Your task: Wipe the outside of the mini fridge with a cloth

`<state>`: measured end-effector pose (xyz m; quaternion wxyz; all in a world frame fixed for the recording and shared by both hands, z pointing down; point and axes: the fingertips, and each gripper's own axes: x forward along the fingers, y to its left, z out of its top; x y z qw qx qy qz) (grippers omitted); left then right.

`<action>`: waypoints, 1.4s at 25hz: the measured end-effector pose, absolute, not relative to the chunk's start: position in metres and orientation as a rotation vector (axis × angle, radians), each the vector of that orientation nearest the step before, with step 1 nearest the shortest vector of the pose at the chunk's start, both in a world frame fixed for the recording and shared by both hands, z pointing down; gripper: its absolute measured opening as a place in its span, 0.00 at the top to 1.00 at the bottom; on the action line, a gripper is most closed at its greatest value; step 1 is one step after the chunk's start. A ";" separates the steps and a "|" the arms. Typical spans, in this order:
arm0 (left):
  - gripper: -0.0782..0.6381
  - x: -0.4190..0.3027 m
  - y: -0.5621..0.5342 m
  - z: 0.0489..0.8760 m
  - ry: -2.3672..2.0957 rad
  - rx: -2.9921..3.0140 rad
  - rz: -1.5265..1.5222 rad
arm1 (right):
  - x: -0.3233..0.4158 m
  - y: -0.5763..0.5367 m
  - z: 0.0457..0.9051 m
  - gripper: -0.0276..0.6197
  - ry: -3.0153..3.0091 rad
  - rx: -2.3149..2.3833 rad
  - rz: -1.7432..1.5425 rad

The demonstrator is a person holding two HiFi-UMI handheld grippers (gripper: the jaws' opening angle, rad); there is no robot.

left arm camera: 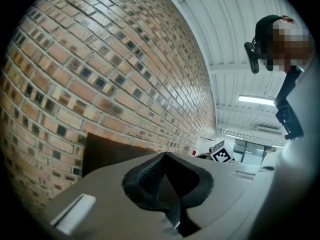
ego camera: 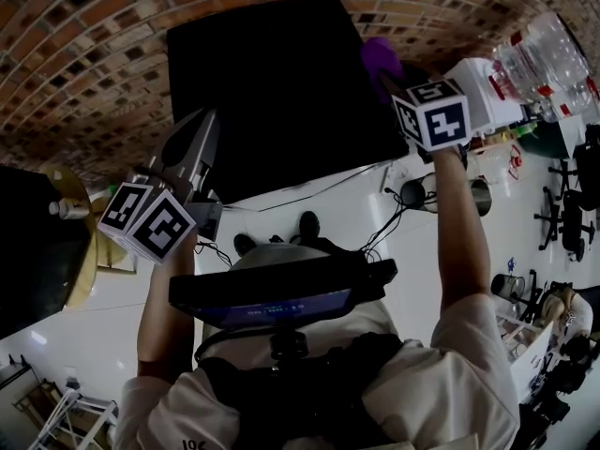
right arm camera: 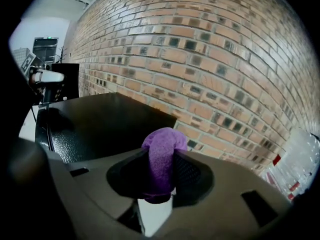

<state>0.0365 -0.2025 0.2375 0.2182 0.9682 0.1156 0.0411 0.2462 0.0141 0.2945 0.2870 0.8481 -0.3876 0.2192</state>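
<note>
Clamps a purple cloth in the right gripper, fingers pressed on both sides of the wad so a rounded end pokes past the tips, probably the face meant to rub. Tilts that gripper down toward the fridge, cloth hanging by the top's right rear edge; leaves unclear whether cloth and top touch. Holds the left gripper shut on nothing, pointing level beside the fridge's front left corner, apparently parked clear of the wiping hand. Suggests work on the top's right side, with front and flanks yet to come. Shows a low black box of a fridge: flat matte top, pebbled sheen on the face below it, no smear or dust readable on so dark a skin. Stands backed against the brick wall, with clear bottles well apart to the right.
</note>
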 end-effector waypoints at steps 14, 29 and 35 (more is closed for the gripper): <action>0.77 0.003 -0.255 0.241 0.174 2.747 0.068 | 0.196 -0.026 0.253 0.76 -1.062 2.329 0.465; 0.76 -0.048 -0.285 0.248 0.280 2.715 0.036 | 0.045 -0.175 0.261 0.76 -1.420 2.248 0.419; 0.80 -0.055 -0.282 0.248 0.317 2.708 0.034 | 0.002 -0.207 0.264 0.76 -1.526 2.195 0.416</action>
